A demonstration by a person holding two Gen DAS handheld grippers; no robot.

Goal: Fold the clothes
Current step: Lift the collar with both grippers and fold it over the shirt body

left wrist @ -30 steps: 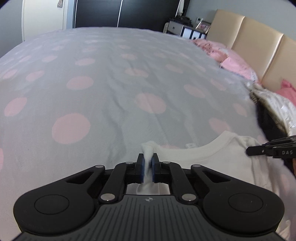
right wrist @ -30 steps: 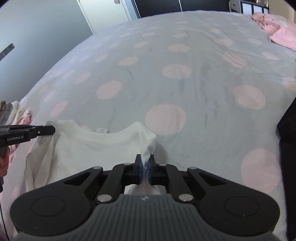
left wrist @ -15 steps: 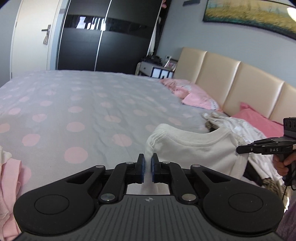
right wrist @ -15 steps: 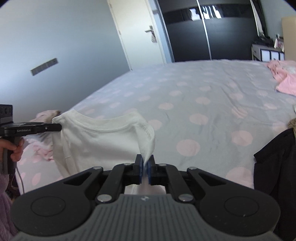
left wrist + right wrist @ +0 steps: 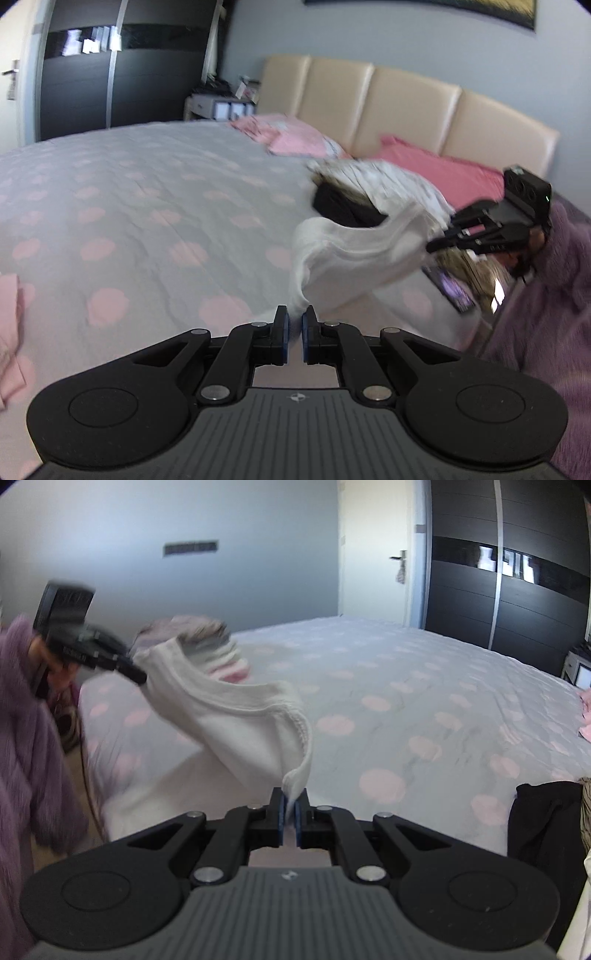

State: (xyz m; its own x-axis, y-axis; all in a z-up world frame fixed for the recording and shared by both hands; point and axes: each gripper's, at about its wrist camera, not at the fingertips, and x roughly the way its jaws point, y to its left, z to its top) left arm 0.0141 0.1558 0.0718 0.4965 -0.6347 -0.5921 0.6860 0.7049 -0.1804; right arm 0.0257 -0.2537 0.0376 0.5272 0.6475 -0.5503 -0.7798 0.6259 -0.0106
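A white T-shirt (image 5: 351,258) (image 5: 240,731) hangs in the air above the bed, stretched by its shoulders between my two grippers. My left gripper (image 5: 294,325) is shut on one shoulder corner, the cloth running up from its pads. My right gripper (image 5: 290,806) is shut on the other shoulder corner. In the left wrist view the right gripper (image 5: 436,240) shows at the right, held by a hand in a purple fuzzy sleeve. In the right wrist view the left gripper (image 5: 138,677) shows at the left, holding the far shoulder.
The bed (image 5: 147,206) has a grey cover with pink dots. A heap of black and white clothes (image 5: 354,199) lies near the pink pillows (image 5: 436,173) and beige headboard. Pink folded clothes (image 5: 291,136) lie farther back. A black garment (image 5: 543,823) lies at the right. Dark wardrobe behind.
Both grippers have risen and pulled back from the bed, lifting the white T-shirt off the cover into the air. Both views have swung and are now blurred.
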